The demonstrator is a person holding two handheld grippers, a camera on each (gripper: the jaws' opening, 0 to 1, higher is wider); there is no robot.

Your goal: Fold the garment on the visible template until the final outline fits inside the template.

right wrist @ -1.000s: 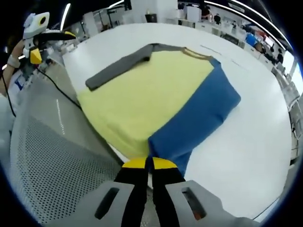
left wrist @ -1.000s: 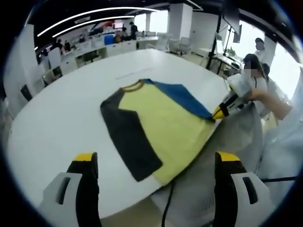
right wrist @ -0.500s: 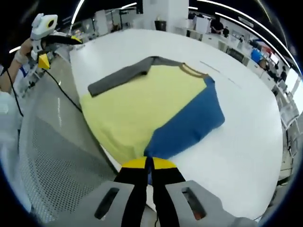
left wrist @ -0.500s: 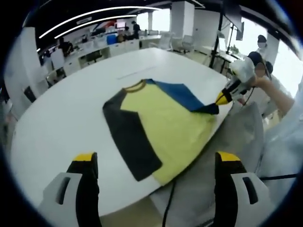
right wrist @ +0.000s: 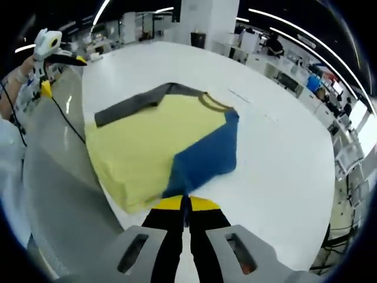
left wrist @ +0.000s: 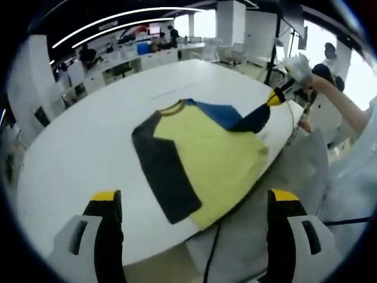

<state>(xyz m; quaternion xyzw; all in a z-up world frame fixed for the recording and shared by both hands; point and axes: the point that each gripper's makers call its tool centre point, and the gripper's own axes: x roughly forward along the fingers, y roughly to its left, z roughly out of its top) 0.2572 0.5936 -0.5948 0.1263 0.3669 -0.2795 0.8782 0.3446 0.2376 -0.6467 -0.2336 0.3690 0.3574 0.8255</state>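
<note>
Now the right claw (right wrist: 185,203) has lifted the blue sleeve (right wrist: 203,159) higher inward.

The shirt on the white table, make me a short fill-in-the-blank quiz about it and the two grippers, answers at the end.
1. The shirt has a body coloured ____.
2. The right gripper is shut on the end of the ____ sleeve and holds it above the shirt.
3. The left gripper has its jaws ____ and holds nothing.
4. The sleeve that lies flat on the table is coloured ____.

Missing words: yellow; blue; open; grey
</note>
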